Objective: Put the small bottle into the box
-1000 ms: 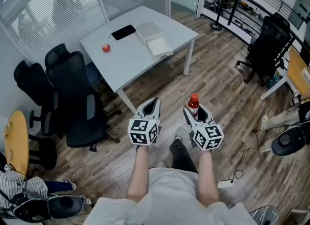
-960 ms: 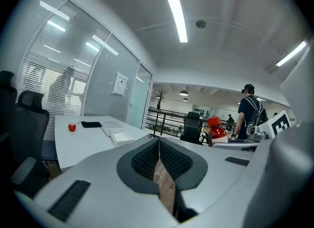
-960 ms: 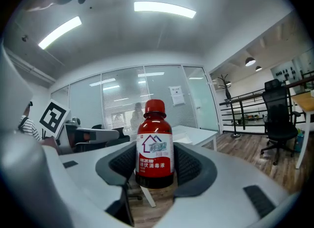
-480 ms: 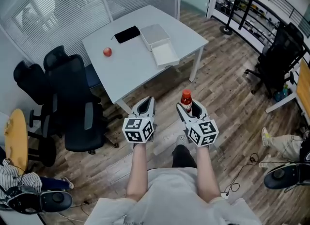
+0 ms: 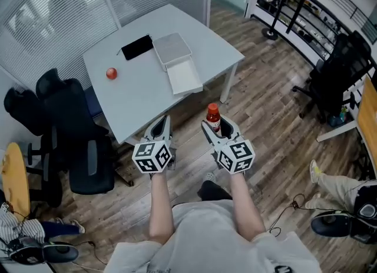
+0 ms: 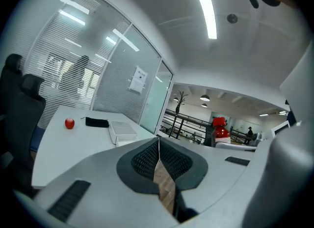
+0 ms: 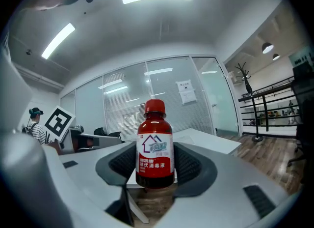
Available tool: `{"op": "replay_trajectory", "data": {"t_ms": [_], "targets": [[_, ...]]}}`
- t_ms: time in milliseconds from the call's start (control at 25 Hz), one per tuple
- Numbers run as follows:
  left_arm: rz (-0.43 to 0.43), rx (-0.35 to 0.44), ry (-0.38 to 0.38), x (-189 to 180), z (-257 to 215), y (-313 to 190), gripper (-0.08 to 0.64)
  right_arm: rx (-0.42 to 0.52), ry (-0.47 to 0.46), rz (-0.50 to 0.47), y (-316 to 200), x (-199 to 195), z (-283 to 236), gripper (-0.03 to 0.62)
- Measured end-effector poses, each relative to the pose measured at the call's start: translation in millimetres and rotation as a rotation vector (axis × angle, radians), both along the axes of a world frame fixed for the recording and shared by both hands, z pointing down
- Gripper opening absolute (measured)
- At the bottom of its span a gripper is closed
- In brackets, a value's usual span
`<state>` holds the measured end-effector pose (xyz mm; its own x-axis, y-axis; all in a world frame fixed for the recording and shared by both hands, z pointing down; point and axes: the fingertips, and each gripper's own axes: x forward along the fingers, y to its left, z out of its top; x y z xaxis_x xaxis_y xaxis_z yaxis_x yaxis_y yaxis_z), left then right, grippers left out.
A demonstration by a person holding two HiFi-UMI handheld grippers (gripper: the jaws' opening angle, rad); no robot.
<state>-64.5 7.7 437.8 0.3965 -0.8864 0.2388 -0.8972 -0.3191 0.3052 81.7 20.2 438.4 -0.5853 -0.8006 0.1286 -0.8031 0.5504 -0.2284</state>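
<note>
Right gripper (image 7: 155,161) had the goods: its jaws were clamped on the small bottle (image 7: 155,146), pads pressed to either side of the labelled body, red cap up and the bottle standing upright. Left gripper (image 6: 158,156) carried nothing, its jaws closed flat against each other with only floorboards showing in the slit below the pads.

From the head view, the bottle was up in the air over the wooden floor, just short of the near edge of the white surface (image 5: 138,98). The box (image 5: 172,48) waited over there, well apart from the bottle, lying open with a white flap or tray spread toward the person. A red round fruit (image 5: 111,73) and a black flat item (image 5: 136,47) sat to the box's left, clear of it. A black office chair (image 5: 73,130) stood against the surface's left side.

Now, the handling. That bottle looked light and stiff, so a firm squeeze should not have deformed it. Whether plastic or glass, hard to say, so a drop was worth avoiding. The glossy label looked like the slippery part; the ribbed pads across the widest part of the body seemed the right hold, low enough to keep it from tipping. The cap was too narrow to trust. The step in hand, by my reading: carry it over the surface and lower it in upright.
</note>
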Motion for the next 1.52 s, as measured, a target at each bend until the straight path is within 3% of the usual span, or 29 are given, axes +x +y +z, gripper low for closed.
{"op": "replay_trajectory", "data": {"t_ms": [360, 840, 1520], "targets": [[-0.006, -0.004, -0.064, 48.1, -8.1, -42.8, 0.029, -0.036, -0.035, -0.017, -58.2, 43.9, 1.6, 0.225], [-0.096, -0.033, -0.097, 30.4, 0.5, -53.5, 0.029, -0.085, -0.065, -0.038, -77.3, 51.0, 22.4, 0.225], [-0.071, -0.027, -0.096, 11.6, 9.1, -115.1, 0.029, -0.090, -0.040, -0.016, -149.1, 29.2, 31.3, 0.225]]}}
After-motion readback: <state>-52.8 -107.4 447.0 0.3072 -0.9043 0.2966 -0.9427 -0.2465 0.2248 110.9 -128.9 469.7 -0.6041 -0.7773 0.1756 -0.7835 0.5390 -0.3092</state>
